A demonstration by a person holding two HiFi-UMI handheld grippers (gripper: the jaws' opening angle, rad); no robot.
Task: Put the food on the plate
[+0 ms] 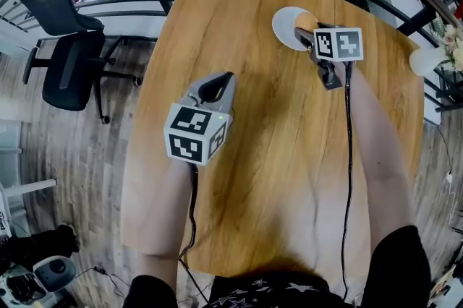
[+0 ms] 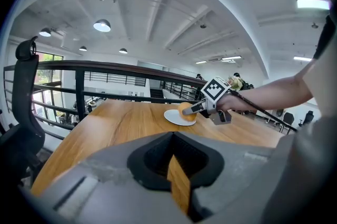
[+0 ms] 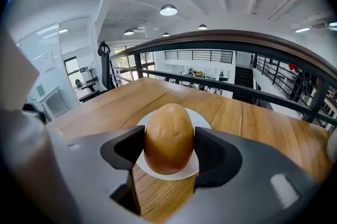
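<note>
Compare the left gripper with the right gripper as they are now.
The right gripper is clamped on the brown food; the left gripper has its jaws together, empty. The right gripper is over the white plate; the left gripper is over bare table, well short of it. Both carry marker cubes.

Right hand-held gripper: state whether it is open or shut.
Shut on the tan egg-shaped food: both jaws of the right hand-held gripper press its sides.
</note>
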